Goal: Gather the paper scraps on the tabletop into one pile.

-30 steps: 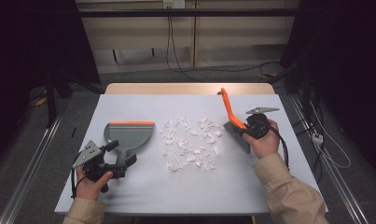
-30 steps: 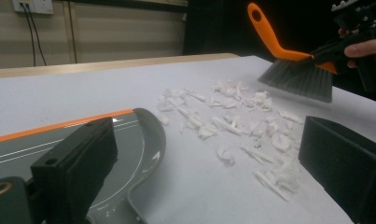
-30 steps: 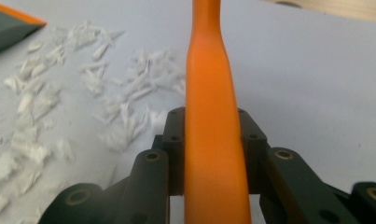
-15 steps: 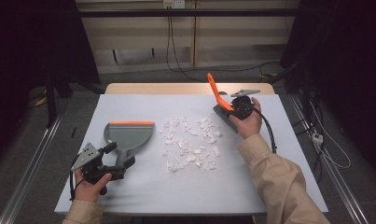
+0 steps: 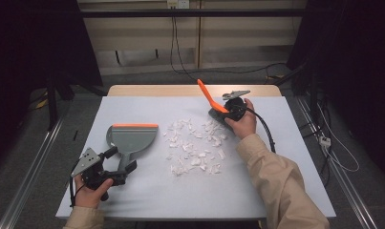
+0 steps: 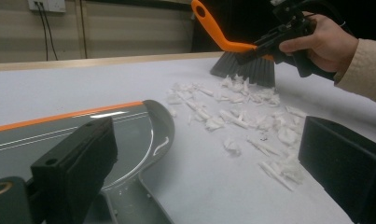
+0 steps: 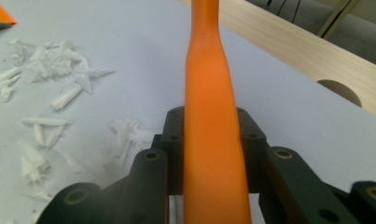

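Note:
A grey dustpan [image 5: 132, 137] with an orange lip lies flat at the left of the table, its handle pointing toward the person. My left gripper [image 5: 122, 160] stands open with its jaws on either side of that handle [image 6: 129, 200], not pressing it. A pile of white paper scraps [image 5: 192, 145] is spread over the middle of the table. My right gripper [image 5: 229, 110] is shut on the orange handle [image 7: 212, 107] of a hand brush. The brush's dark bristles [image 6: 245, 69] rest on the table at the far right edge of the scraps.
A pale blue-grey mat [image 5: 276, 181] covers the table, with a strip of bare wood [image 5: 180, 89] along the far edge and a round hole [image 7: 339, 91] in it. Cables lie on the floor behind and to the right. Metal rails run along both sides.
My right hand has carried the brush left and toward the far side of the table, to the far right edge of the scraps. The left gripper and dustpan have stayed put.

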`<act>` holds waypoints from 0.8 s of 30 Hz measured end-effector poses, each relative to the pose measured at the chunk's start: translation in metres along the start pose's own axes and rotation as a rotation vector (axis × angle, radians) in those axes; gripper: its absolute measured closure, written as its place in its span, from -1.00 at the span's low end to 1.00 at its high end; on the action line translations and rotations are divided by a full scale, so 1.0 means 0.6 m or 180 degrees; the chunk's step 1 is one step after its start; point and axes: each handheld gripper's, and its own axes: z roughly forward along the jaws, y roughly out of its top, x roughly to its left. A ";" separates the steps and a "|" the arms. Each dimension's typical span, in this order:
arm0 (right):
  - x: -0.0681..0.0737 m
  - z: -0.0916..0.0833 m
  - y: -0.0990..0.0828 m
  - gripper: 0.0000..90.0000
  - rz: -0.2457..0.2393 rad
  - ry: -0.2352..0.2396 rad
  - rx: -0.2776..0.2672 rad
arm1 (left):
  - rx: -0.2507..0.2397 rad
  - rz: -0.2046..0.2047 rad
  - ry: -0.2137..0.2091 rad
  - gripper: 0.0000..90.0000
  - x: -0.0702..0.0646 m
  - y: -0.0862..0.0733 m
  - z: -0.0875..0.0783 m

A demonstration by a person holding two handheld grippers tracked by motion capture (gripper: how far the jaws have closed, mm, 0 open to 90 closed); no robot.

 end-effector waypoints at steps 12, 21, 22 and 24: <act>0.005 -0.009 -0.009 0.57 0.0256 0.0129 -0.0001 | -0.0006 0.0012 0.0000 -0.91 -0.001 0.002 0.003; 0.042 -0.015 -0.009 0.57 -0.0236 0.0292 0.0024 | -0.0027 0.0023 0.0023 -0.91 0.002 0.005 0.013; 0.047 -0.016 -0.010 0.57 -0.0311 0.0292 0.0034 | -0.0020 0.0029 0.0017 -0.91 0.002 0.005 0.013; 0.058 -0.020 -0.012 0.57 -0.0428 0.0348 0.0040 | -0.0022 0.0028 0.0012 -0.91 0.001 0.006 0.014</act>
